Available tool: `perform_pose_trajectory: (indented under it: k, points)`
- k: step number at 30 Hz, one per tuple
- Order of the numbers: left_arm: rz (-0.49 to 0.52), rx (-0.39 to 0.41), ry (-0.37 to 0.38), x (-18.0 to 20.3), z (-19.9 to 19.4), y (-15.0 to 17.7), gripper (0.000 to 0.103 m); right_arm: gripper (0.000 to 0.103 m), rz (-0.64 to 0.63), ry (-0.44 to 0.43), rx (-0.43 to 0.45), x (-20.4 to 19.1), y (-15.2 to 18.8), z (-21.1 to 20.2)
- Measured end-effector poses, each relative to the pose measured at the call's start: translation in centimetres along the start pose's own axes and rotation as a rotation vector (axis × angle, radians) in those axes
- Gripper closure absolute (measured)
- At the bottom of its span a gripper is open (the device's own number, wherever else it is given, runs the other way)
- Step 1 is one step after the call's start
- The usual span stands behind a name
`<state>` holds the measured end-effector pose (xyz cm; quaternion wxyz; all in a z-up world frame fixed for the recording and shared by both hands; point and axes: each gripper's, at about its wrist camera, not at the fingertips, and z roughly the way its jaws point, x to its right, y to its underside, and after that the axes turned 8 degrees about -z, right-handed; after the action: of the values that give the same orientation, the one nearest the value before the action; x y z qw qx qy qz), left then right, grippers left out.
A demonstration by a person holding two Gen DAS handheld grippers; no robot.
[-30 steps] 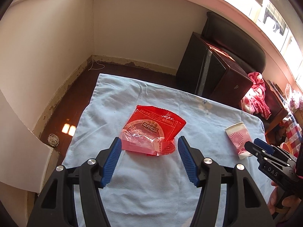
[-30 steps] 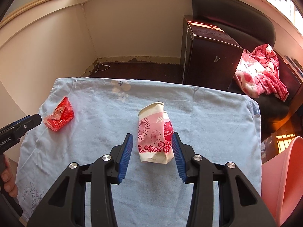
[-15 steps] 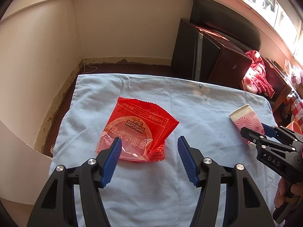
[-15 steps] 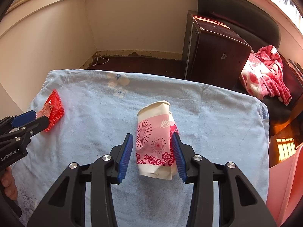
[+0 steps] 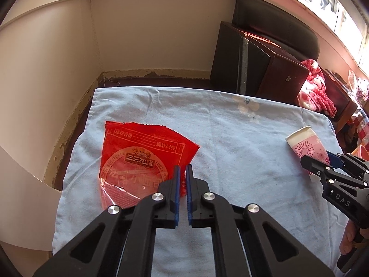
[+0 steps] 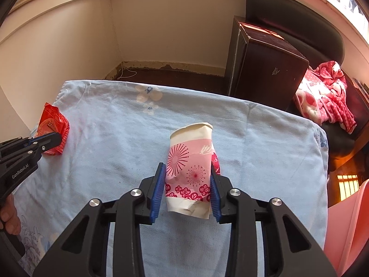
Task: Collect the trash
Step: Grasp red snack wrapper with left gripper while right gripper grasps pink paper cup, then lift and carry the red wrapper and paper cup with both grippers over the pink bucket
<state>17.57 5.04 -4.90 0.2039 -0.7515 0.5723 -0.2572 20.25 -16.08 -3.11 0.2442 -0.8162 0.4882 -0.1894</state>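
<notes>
A red snack wrapper (image 5: 138, 152) lies flat on the left of the blue cloth-covered table (image 5: 242, 133). My left gripper (image 5: 182, 170) is shut on the wrapper's near right edge, with red film pinched between the blue pads. The right wrist view shows the same grip: left gripper (image 6: 56, 139) on the wrapper (image 6: 50, 122). A crumpled pink-and-white paper cup (image 6: 189, 152) lies on its side in the middle of the cloth. My right gripper (image 6: 188, 175) straddles its lower half; its jaws are closing and both pads touch the cup's sides. The cup (image 5: 304, 143) also shows at the right of the left wrist view.
A dark wooden cabinet (image 6: 265, 64) and a dark chair stand beyond the table's far edge. A pink spotted blanket (image 6: 322, 92) lies to the right. A pink bin (image 6: 346, 230) stands off the table's right side. A white board (image 5: 23, 196) leans at the left.
My left gripper came down closer to the wrapper and its jaws went from wide open to shut on the wrapper's edge. The right jaws narrowed onto the cup.
</notes>
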Motion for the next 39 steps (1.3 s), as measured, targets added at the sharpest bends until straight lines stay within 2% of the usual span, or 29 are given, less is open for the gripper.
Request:
perform_pose_trajectory:
  k: [7,9,11,14,20,29,31,32,33,39]
  points:
    - [-0.022,0.031,0.03,0.5,-1.7,0.0,0.101,0.07,0.033,-0.011,0.026,0.3,1.0,-1.7]
    - [-0.024,0.041,0.042,0.9,-2.2,0.1,0.102,0.085,0.044,-0.013,0.029,0.4,1.4,-2.2]
    - [-0.02,0.051,0.055,1.4,-2.8,0.3,0.102,0.085,0.054,-0.018,0.029,0.6,1.8,-2.6]
    - [-0.011,0.067,0.072,2.2,-3.6,0.5,0.102,0.094,0.065,-0.026,0.03,1.0,2.5,-3.2]
    - [0.013,0.096,0.109,3.2,-5.5,1.2,0.102,0.095,0.122,-0.036,0.054,2.7,3.5,-4.7]
    - [0.018,0.074,0.164,3.5,-5.9,2.4,0.103,0.094,0.221,-0.09,0.047,5.2,4.0,-5.0]
    - [0.015,0.064,0.172,3.5,-5.7,2.7,0.103,0.088,0.221,-0.103,0.047,4.9,3.8,-4.8]
    - [0.015,0.059,0.176,3.5,-5.6,2.9,0.103,0.073,0.218,-0.109,0.048,4.7,3.6,-4.7]
    - [0.016,0.055,0.179,3.5,-5.5,3.0,0.103,0.063,0.213,-0.12,0.048,4.4,3.4,-4.6]
    - [0.01,0.035,0.189,3.5,-5.4,3.8,0.103,0.062,0.143,-0.125,0.041,2.4,2.2,-3.9]
